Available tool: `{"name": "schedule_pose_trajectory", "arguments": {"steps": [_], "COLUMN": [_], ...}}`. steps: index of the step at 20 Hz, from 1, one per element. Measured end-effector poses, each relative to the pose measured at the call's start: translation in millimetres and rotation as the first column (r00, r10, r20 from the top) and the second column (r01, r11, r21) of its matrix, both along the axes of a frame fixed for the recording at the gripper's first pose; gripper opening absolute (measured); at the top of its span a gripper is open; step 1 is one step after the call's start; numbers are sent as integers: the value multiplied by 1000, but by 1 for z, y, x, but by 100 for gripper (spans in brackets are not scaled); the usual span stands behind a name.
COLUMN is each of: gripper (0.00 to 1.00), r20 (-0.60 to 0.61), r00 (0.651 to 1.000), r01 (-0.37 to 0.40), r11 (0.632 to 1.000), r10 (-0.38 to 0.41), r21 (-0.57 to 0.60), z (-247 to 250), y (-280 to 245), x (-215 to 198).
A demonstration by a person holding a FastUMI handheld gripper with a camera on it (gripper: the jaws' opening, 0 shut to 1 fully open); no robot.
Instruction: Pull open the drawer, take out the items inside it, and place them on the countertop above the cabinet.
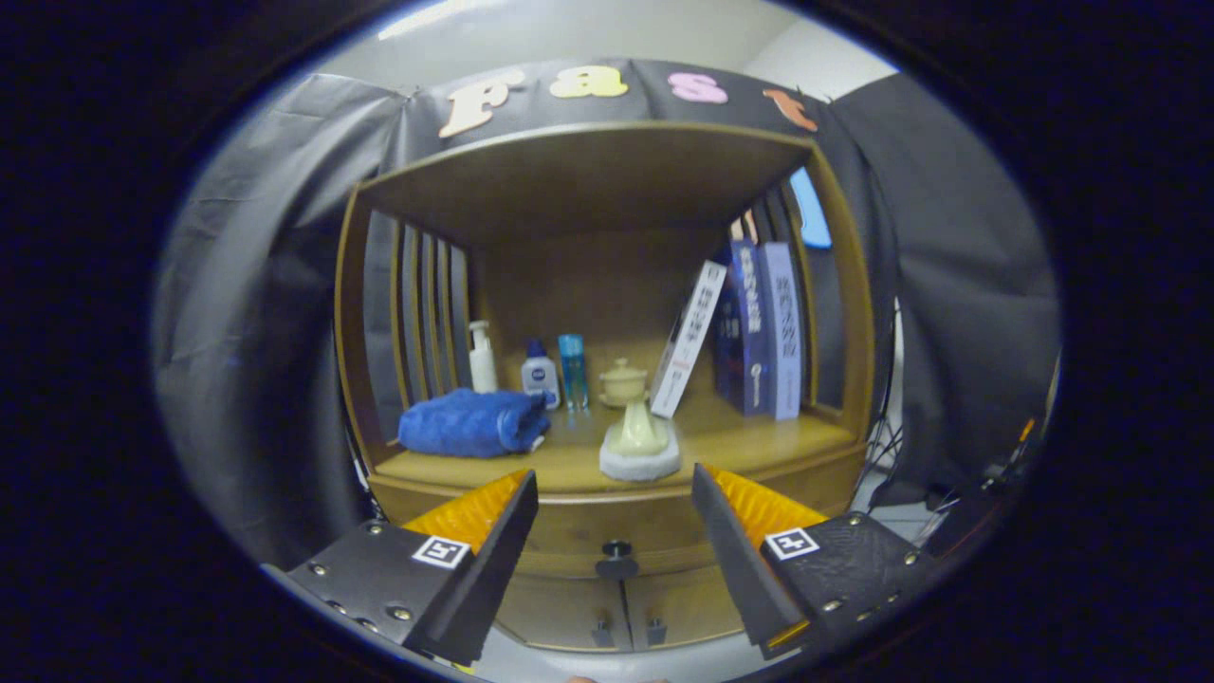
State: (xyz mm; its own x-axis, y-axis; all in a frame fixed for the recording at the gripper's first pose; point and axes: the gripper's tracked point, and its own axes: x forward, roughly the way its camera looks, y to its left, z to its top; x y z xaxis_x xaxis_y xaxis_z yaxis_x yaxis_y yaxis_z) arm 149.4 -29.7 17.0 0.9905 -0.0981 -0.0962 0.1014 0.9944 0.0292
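The hand-held gripper is held level and faces the wooden cabinet straight on, its two fingers spread wide with nothing between them. The drawer is closed; its long front runs sideways, just under the tabletop. Its dark knob sits in the gap between the fingers, a little beyond them, and points toward the hand-held gripper. On the tabletop lie a blue towel and a pale pot on a white base.

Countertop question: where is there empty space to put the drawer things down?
On the countertop, bare wood lies in front of the books, right of the cream vase. The back is crowded with bottles; the blue towel fills the left. The open gripper holds nothing.
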Motion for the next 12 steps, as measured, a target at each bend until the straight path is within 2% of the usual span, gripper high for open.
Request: {"name": "schedule_pose_trajectory", "arguments": {"steps": [6, 10, 12], "gripper": [97, 97, 97], "r20": [125, 150, 149], "r00": [990, 984, 984], "r01": [81, 114, 107], "r11": [993, 990, 992], "r10": [-70, -100, -97], "r21": [-84, -86, -62], "z": [74, 90, 87], "y": [-16, -33, -40], "x": [-40, -60, -67]}}
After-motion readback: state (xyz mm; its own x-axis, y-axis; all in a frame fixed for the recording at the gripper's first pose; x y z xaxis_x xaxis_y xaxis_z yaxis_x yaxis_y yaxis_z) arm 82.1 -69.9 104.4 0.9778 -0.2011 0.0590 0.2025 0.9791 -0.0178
